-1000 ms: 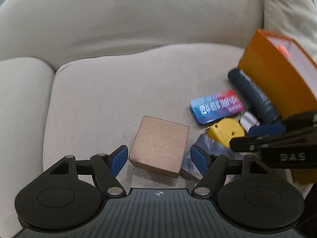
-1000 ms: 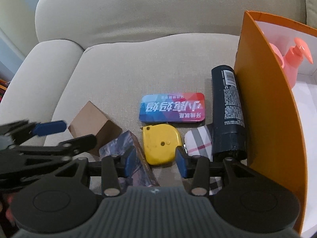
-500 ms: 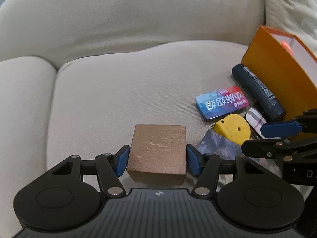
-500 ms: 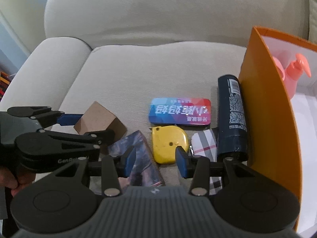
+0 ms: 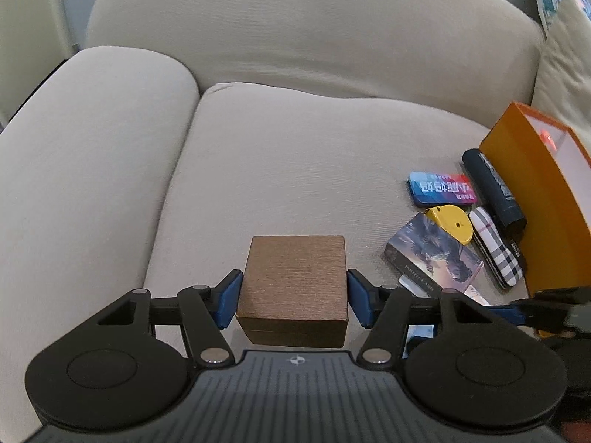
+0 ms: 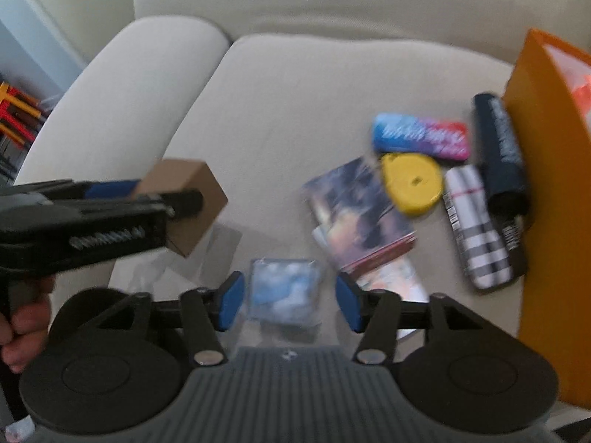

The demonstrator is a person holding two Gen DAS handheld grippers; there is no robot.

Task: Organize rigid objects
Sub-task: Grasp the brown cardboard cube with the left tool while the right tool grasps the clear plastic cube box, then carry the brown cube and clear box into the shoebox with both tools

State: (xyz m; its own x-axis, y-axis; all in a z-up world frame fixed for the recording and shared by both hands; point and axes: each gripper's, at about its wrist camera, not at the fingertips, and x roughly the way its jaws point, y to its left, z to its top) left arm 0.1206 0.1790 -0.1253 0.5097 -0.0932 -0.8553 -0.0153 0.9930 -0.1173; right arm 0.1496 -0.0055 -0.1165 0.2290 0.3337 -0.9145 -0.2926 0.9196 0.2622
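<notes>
Brown box clamped between the blue pads of the left gripper, lifted off the beige seat cushion, at 6 o'clock in the left wrist view. Right gripper jaws opening, a small clear bluish case lying between the pads untouched, view blurred. Grouped at 3 o'clock beside the orange box: blue-red tin, yellow tape measure, dark bottle, plaid case, printed card pack.

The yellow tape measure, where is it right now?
In the left wrist view, the round yellow plastic tape measure lies right of centre on the beige sofa seat, between the blue-and-red tin and the plaid case.
</notes>
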